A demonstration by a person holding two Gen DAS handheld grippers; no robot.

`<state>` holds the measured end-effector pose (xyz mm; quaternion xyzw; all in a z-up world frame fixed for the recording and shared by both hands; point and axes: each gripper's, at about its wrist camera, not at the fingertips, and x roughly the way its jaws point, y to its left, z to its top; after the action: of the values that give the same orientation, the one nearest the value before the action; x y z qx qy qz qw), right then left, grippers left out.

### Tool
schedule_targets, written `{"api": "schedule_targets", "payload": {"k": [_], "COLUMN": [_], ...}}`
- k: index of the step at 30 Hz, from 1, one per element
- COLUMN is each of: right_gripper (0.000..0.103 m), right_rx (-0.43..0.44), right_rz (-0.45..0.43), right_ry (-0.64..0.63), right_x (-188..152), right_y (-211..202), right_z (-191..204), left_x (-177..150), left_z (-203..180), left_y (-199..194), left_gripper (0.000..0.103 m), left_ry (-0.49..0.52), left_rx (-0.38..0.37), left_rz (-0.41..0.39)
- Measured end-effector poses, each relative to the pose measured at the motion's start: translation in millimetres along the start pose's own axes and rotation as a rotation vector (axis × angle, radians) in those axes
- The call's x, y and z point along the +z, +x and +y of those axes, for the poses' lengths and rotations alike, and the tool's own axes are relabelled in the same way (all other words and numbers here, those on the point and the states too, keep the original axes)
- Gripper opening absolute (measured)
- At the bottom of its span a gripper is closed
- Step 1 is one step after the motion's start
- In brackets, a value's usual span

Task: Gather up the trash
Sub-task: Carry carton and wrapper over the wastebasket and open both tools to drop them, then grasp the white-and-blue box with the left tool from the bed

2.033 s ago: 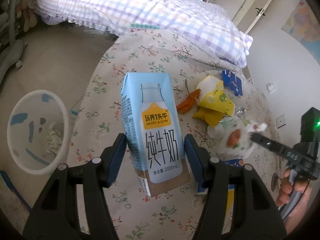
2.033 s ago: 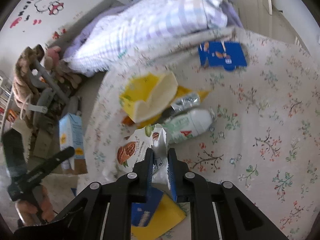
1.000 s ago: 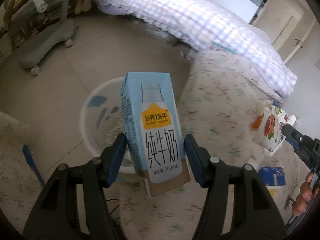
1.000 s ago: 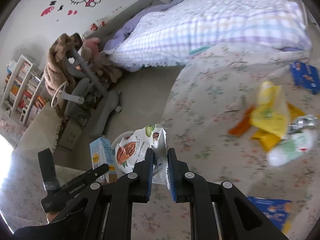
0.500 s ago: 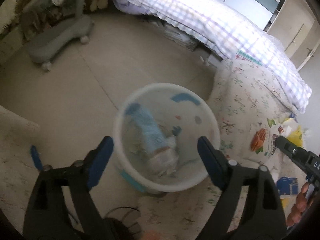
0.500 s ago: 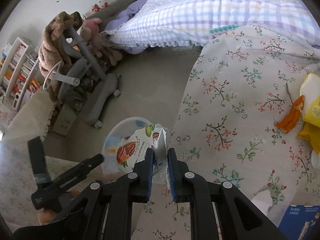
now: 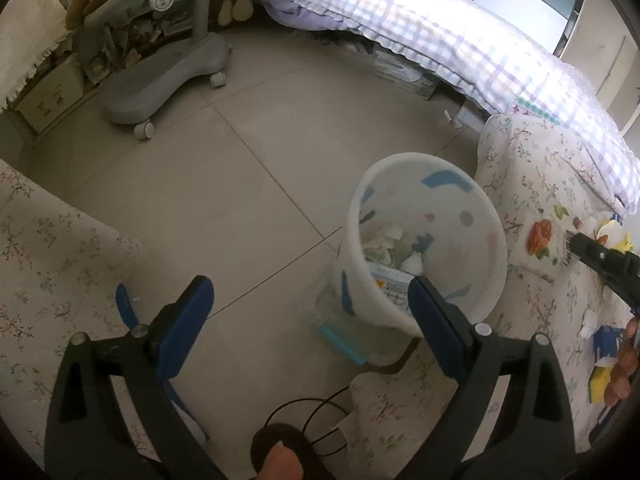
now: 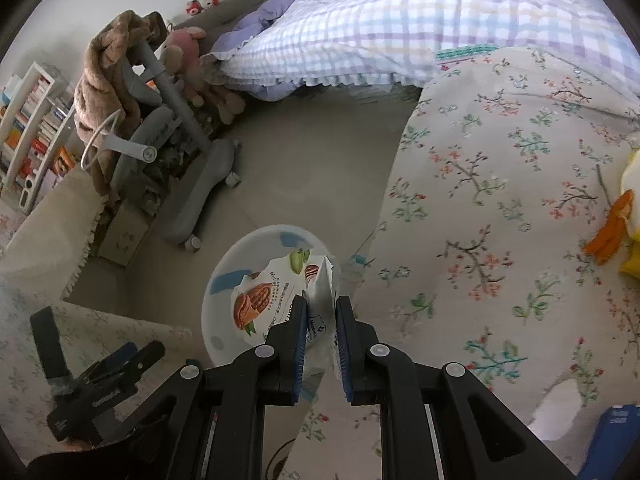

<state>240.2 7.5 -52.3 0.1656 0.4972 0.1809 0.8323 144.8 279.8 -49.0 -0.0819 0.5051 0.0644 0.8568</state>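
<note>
Two wrist views look down over a bedroom floor beside a surface covered in a floral cloth [image 8: 500,208].

In the left wrist view, the left tongs [image 7: 308,312] are empty and their jaws are opening wide, with only floor tiles between them. A white waste bin [image 7: 472,196] stands on the floor at about two o'clock from the tongs, just beside the floral cloth. Inside it lie crumpled paper and a milk carton [image 7: 390,280], part hidden by the right-hand finger.

In the right wrist view, the right tongs [image 8: 320,320] are pinched narrow on a snack bag [image 8: 276,292] printed with nuts. The bag hangs over the bin [image 8: 224,272], towards its near, right-hand rim. The left tongs show at eight o'clock, off to the bin's side.

More trash waits on the cloth at three o'clock: an orange scrap [image 8: 610,232] and a yellow wrapper [image 8: 632,184].

Risks, as a judgement: the bag sits close to the rim nearest the cloth, so letting go now could leave it draped on the edge or slipping outside. The bag is light and could cling to one pad on release. The bin looks light too, and a knock from either tongs could tip it.
</note>
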Motion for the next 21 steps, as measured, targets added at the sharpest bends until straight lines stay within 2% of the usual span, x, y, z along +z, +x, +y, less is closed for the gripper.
{"api": "schedule_targets", "payload": {"k": [4,6,7,8,9,10,14,21], "right_gripper": [0.019,0.02,0.028,0.044,0.054,0.062,0.062,0.064], "right_rx": [-0.004,0.052,0.068,0.067,0.062,0.06,0.019,-0.023], "right_rz": [-0.003,-0.002,0.014,0.03,0.035,0.029,0.008,-0.01], "right_ry": [-0.013,-0.007,-0.002,0.004,0.005,-0.001,-0.059,-0.064], "right_x": [-2.8,-2.5,-2.6,-3.6,-5.1,-5.9,-8.1,-11.0], "right_y": [9.2,13.4,16.5,18.6,18.4,16.6,2.0,-28.6], "right_z": [7.0,8.7,8.4,8.6,8.8,9.8,15.7,3.2], "left_x": [-2.8,-3.8,-4.4,-5.5,-5.9,-6.5,-8.8,-10.2], "left_z": [4.5,6.4,7.6,8.1,9.0,9.9,9.6,1.8], "left_y": [-4.2,-6.6,-7.4,-8.0,-8.7,-9.6,-13.6,-19.5], "left_gripper": [0.097,0.097,0.097,0.097,0.097,0.097,0.097,0.097], "left_ry": [0.013,0.018,0.019,0.018,0.019,0.021,0.032,0.043], "left_rx": [-0.002,-0.003,-0.004,-0.005,-0.007,-0.01,-0.01,-0.037], "left_rz": [0.004,0.005,0.006,0.008,0.01,0.011,0.009,0.01]}}
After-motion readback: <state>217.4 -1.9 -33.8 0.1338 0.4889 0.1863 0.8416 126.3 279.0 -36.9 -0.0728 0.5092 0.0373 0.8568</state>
